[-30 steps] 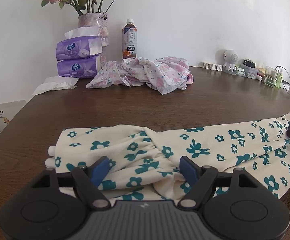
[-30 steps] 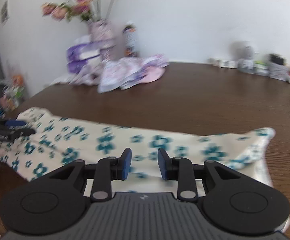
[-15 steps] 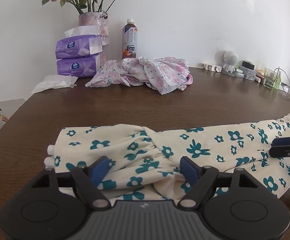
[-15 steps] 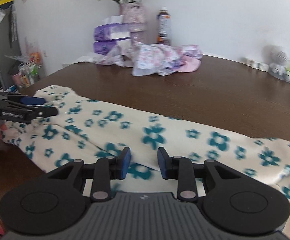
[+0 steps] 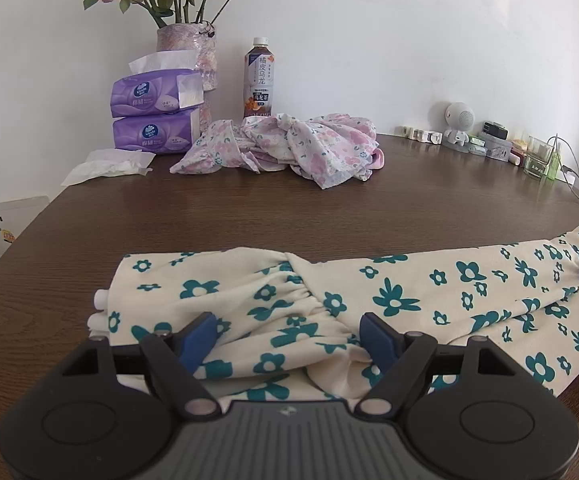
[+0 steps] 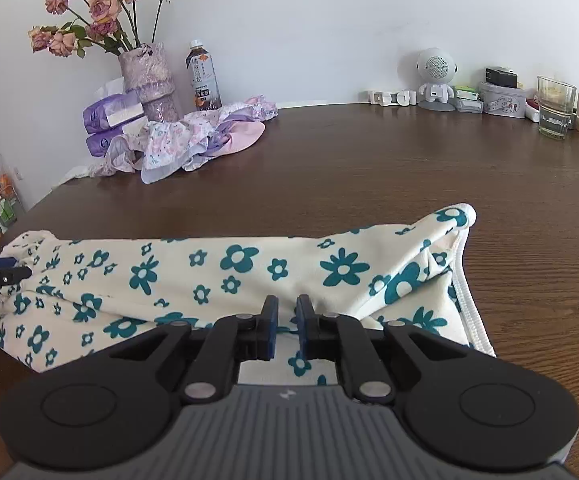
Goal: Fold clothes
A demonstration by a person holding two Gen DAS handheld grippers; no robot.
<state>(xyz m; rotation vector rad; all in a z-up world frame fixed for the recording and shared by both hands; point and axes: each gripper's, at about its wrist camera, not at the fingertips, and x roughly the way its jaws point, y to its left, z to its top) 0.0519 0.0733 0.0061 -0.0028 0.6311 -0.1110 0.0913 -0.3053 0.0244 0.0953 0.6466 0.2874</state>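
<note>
Now the right hand-held gripper (image 6: 286, 326) has swung back to the hem end of the cream dress with teal flowers (image 5: 389, 300), jaws nearly clenched with a sliver of gap, gripping nothing I can see. The left hand-held gripper (image 5: 289, 338) stays spread wide over the gathered waist. The dress lies stretched along the surface (image 5: 329, 216), ready, I'd guess, for its next fold.

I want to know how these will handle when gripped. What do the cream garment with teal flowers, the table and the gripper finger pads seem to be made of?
Cream garment with teal flowers: soft matte fabric, probably a knit; it gathers and drapes in folds, with a stitched edge.
Table: dark brown wood or wood-look veneer, with visible grain and a slight sheen.
Finger pads: blue, matte, likely rubber or plastic, on black plastic-looking fingers.
</note>
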